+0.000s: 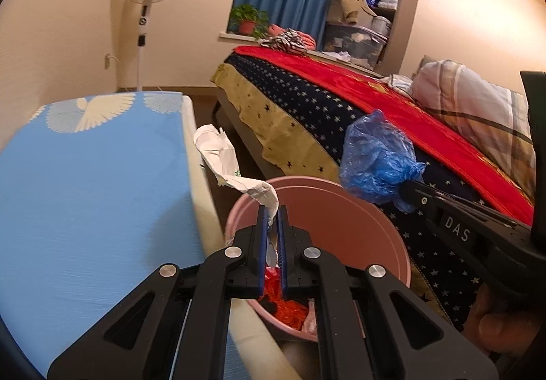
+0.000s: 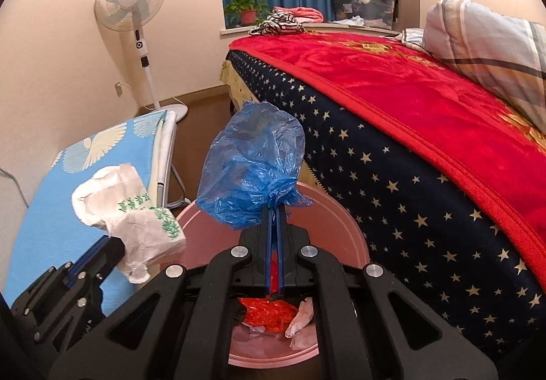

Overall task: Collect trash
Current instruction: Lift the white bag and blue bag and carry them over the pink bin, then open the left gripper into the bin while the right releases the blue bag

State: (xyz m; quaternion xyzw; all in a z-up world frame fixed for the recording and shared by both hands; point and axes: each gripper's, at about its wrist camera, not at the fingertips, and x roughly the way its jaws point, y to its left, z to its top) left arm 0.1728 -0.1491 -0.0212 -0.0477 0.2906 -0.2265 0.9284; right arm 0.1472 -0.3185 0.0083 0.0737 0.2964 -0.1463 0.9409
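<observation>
The left tool (image 1: 272, 209) was closed tight on a crumpled white plastic bag with green leaf prints (image 1: 221, 158), and the right tool (image 2: 274, 209) was closed tight on a crumpled blue thin plastic bag (image 2: 252, 168). Both bags stuck up and forward from the tips of the tools. The round pink plastic bin (image 2: 327, 209) sat on the floor right under and in front of both tools, between the bed with the red blanket (image 2: 392, 79) and the blue counter with white wing shapes (image 1: 88, 182). Red and pale trash (image 2: 269, 311) already lay at the bottom of the bin. The blue bag hung over the open mouth of the bin. The white bag's gripped end was over the near left edge of the bin, but most of that bag leaned away to the left, out past the rim. So the right tool looked better placed to drop first. I think the left one needed to go a bit more toward the middle of the bin.
</observation>
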